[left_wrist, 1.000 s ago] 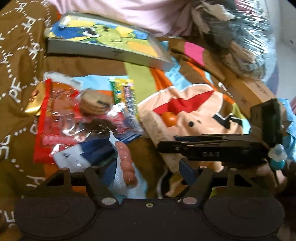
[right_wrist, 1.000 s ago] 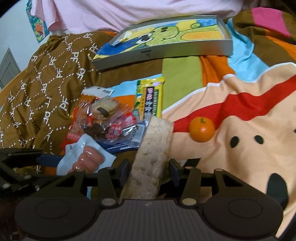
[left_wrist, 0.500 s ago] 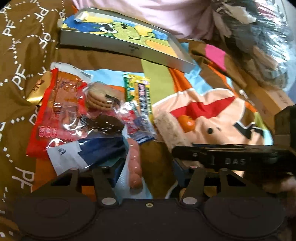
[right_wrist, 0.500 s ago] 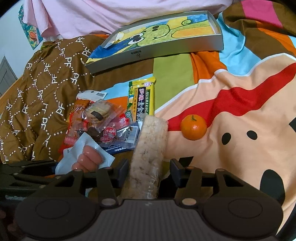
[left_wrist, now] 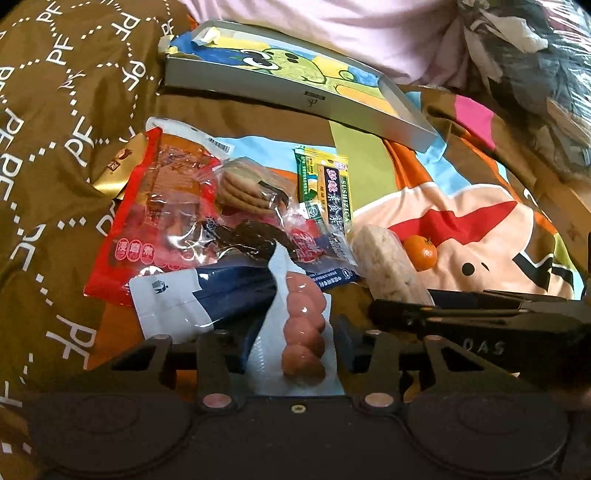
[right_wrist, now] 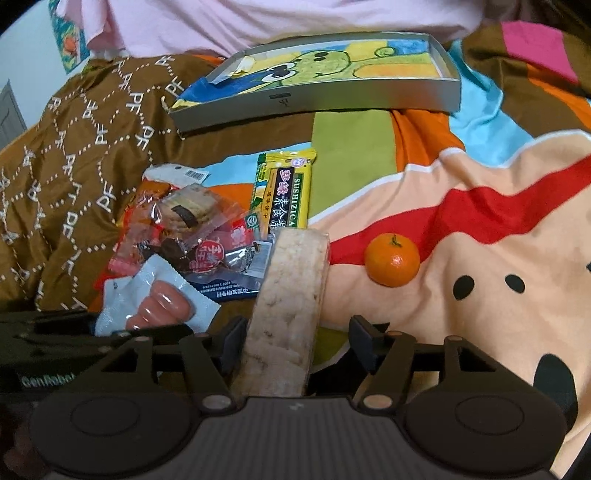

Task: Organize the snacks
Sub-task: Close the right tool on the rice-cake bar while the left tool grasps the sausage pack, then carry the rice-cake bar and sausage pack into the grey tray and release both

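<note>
My left gripper (left_wrist: 291,336) is shut on a pack of pink sausages (left_wrist: 303,332), which also shows in the right wrist view (right_wrist: 159,299). My right gripper (right_wrist: 295,336) holds a pale rice cracker bar (right_wrist: 288,295) between its jaws; the bar also shows in the left wrist view (left_wrist: 384,262). A pile of snack packets (left_wrist: 177,221) lies ahead on the bed: red bag, wrapped biscuits (left_wrist: 243,188), a yellow-green seaweed cracker pack (right_wrist: 284,192). A small orange (right_wrist: 392,260) lies to the right. A shallow grey box (right_wrist: 317,96) with a cartoon lining sits beyond.
Everything lies on a soft cartoon-print blanket (right_wrist: 480,206) and a brown patterned quilt (left_wrist: 55,129). A pink pillow (right_wrist: 258,18) lies behind the box. A plastic-wrapped bundle (left_wrist: 535,55) and cardboard box sit at the far right of the left wrist view.
Both grippers have drawn nearer to the pile and box, each still holding its snack. The left view has swung right, bringing the sausage pack to the middle.
</note>
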`<move>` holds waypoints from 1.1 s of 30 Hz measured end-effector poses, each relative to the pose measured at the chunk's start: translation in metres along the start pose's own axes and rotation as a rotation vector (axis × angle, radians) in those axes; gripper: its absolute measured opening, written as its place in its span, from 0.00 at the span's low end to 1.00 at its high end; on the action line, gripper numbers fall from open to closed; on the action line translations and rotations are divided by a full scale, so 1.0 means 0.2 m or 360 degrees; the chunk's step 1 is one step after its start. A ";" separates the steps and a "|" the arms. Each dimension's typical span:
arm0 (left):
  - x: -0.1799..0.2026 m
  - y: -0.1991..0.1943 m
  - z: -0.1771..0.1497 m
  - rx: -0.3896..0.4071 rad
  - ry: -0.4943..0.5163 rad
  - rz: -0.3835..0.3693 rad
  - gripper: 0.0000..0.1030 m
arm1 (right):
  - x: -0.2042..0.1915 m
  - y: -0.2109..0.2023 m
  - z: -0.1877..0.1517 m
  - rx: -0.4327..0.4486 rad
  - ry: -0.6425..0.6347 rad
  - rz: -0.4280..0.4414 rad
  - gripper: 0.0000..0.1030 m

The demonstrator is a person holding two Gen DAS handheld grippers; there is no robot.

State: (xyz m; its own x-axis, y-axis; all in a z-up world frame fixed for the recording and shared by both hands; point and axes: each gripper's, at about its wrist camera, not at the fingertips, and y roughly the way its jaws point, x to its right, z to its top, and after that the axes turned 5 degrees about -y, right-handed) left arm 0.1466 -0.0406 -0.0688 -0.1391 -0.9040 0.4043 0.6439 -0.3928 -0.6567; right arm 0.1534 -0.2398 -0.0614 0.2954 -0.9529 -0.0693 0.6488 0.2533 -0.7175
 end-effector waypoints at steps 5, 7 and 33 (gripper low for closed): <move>0.01 0.00 -0.01 0.0009 0.0008 -0.0008 0.33 | -0.04 0.00 0.00 0.0000 -0.0079 -0.0029 0.53; 0.03 -0.01 -0.01 0.0010 0.0051 -0.0013 0.31 | -0.05 0.00 0.00 -0.0005 -0.0091 -0.0017 0.45; 0.17 -0.06 -0.05 0.0088 0.0207 0.0046 0.17 | -0.31 -0.10 -0.09 0.0267 -0.0999 -0.0622 0.36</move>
State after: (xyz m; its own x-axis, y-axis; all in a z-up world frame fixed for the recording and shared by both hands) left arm 0.1270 -0.0691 -0.0543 -0.2137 -0.9304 0.2977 0.6891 -0.3596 -0.6291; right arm 0.1095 -0.1890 -0.0548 0.3333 -0.7171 0.6121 0.8715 -0.0134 -0.4903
